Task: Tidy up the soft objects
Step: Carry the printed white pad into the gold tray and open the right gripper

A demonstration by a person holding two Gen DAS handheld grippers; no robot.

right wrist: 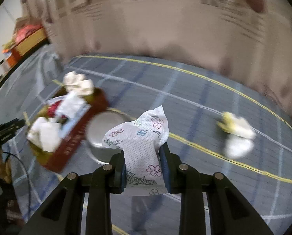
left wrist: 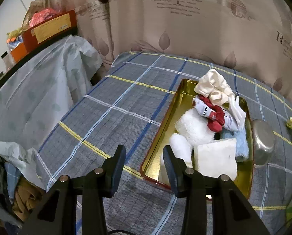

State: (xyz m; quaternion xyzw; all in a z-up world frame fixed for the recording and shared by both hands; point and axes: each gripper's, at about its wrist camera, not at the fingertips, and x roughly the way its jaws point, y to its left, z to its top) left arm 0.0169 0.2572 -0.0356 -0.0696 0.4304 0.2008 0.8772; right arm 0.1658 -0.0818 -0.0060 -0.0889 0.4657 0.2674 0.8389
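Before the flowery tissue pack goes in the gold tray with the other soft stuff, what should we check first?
1. Right gripper pinching the flowery tissue pack: ok, the pack sits squeezed between both fingers.
2. Left gripper out of the way: not ok, it hangs open and empty over the gold tray's near corner.
3. Room in the tray: not ok on the right, piled with a white plush toy, a white sponge block and socks; ok on the left, bare gold floor.
4. Metal bowl lying in the path: cannot tell, the right view is blurred.
5. Other soft things left out: not ok, a yellow and white piece is lying on the plaid sheet.
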